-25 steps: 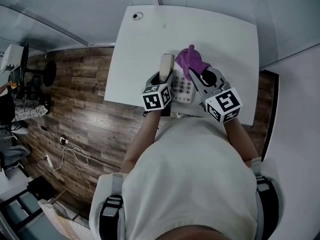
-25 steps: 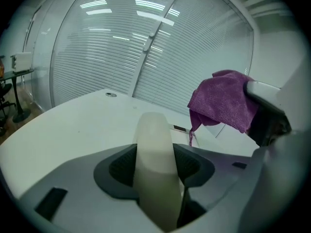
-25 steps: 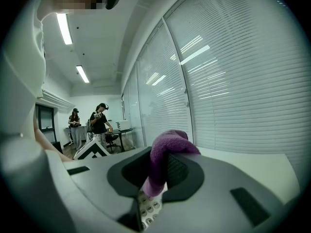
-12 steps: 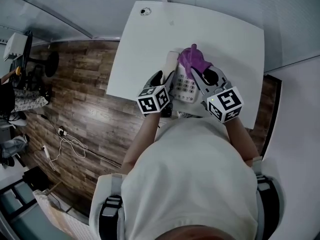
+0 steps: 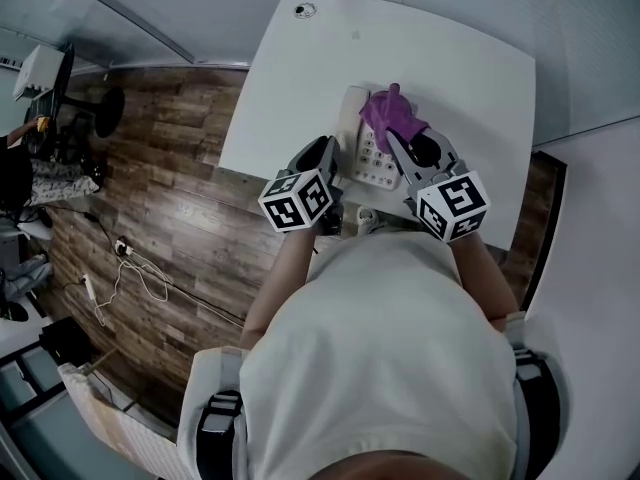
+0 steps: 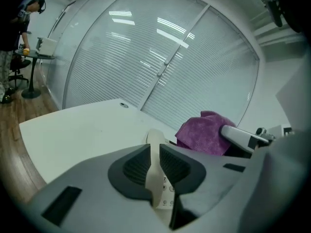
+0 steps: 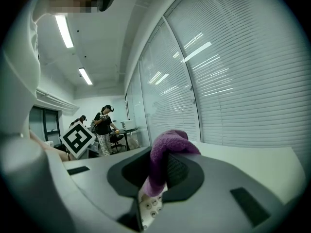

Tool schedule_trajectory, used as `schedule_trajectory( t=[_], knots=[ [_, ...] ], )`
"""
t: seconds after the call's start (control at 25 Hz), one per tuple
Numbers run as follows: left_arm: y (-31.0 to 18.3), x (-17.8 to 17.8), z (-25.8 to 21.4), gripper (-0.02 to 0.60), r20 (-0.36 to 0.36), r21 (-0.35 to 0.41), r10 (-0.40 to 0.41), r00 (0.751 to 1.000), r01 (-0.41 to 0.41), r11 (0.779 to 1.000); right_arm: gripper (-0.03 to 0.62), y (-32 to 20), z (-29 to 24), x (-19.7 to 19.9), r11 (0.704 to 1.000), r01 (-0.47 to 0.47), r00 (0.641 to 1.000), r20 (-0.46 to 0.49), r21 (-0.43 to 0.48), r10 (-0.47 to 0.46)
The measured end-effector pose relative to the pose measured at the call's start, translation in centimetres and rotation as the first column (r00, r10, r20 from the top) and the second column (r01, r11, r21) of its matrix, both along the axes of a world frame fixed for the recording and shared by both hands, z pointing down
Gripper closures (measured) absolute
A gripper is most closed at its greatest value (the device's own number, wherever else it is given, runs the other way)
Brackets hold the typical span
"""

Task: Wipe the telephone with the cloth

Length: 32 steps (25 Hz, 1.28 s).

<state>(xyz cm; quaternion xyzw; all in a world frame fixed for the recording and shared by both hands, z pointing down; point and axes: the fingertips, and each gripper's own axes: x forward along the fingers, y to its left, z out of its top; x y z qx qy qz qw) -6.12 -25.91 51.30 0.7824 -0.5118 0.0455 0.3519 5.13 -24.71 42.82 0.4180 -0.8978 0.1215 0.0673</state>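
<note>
now cloth (image 7: pixel 167 142) — pinched between right gripper (image 7: pixel 158 170) fingers (image 7: pixel 185 171); telephone (image 7: pixel 150 205) below

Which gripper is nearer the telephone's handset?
Left gripper: its jaws have just closed on the handset. The right gripper holds the purple cloth over the keypad alongside.

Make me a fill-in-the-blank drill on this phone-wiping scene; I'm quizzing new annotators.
1. The right gripper is shut on a ___ cloth.
2. The left gripper grips the telephone's ___.
3. The telephone stands on a ___ table.

Missing words: purple; handset; white.

Note: the left gripper's jaws have just been closing, with the handset between them.
</note>
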Motion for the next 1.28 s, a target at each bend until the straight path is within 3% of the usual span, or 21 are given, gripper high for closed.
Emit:
schedule_trajectory(
  t=[0.32,0.84,1.28],
  knots=[
    [4.0,-1.8,-1.3,0.56,-0.03,0.008,0.027,0.999,-0.027,1.0,0.531,3.4,0.1,-2.2,1.0,-0.015,1.0,0.014,-0.019,0.015],
    [10.4,-2.9,-2.1,0.561,0.017,0.04,0.116,0.993,-0.117,0.992,0.531,9.5,1.1,-5.1,0.998,-0.032,0.999,0.022,-0.05,0.034],
    [15.8,-3.3,-1.6,0.56,0.033,0.031,0.098,0.995,-0.099,0.995,0.531,15.8,1.2,-5.2,0.997,-0.033,0.999,0.025,-0.07,0.035]
  ],
)
